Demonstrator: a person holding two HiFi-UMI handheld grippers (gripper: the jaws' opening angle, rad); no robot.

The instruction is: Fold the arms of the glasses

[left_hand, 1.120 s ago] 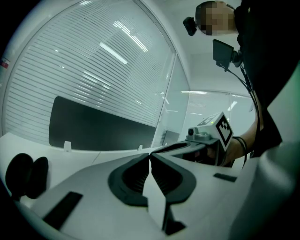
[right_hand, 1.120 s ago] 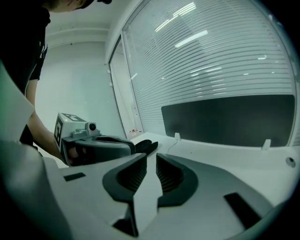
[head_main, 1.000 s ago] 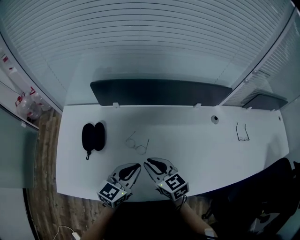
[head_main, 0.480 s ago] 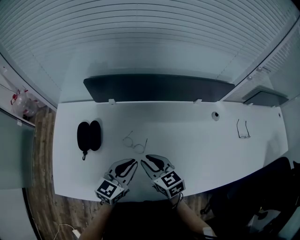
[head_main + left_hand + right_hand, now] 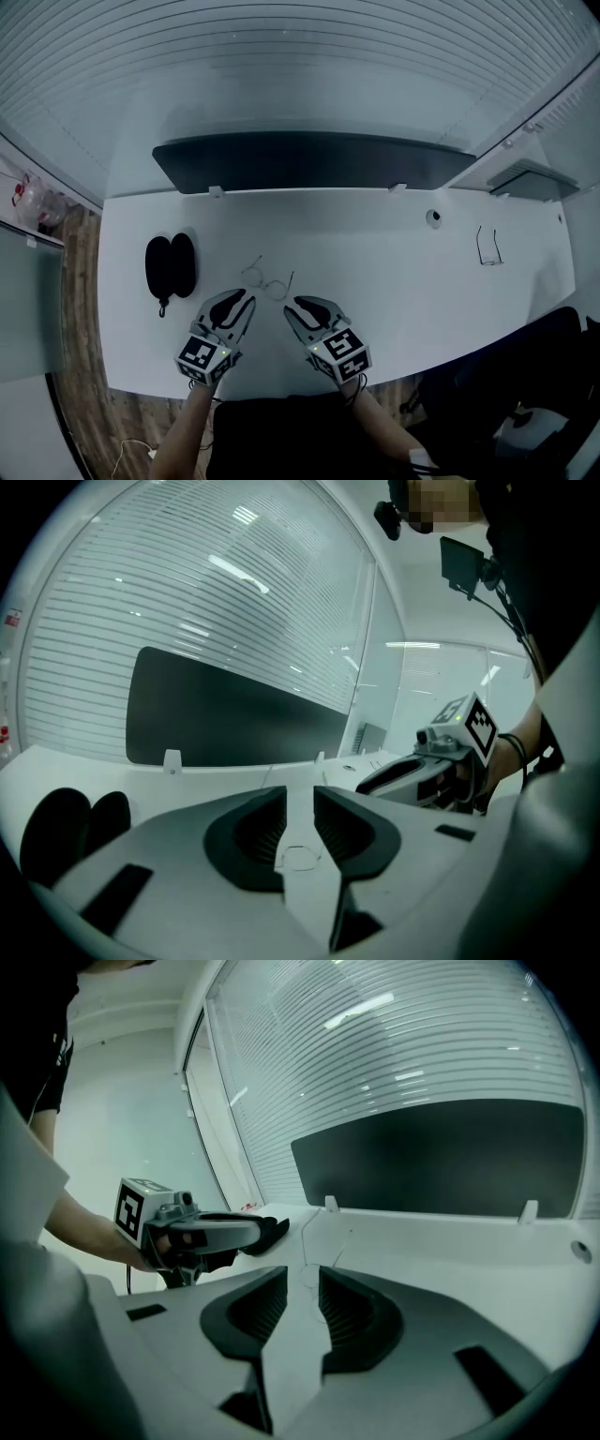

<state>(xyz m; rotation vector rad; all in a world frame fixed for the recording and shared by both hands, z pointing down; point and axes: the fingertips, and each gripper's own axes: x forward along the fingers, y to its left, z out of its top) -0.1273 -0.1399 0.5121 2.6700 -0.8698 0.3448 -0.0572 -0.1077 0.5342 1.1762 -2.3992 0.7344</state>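
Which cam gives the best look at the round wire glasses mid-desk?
Head view: the round wire glasses show whole from above, both arms open. The left gripper view shows only one lens outline, low and close. The right gripper view shows only a faint bit of frame.

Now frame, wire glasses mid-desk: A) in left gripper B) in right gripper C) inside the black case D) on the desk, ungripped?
D: the wire glasses lie on the desk ahead of the left gripper, whose jaws have just been opening with nothing between them, and the open right gripper.
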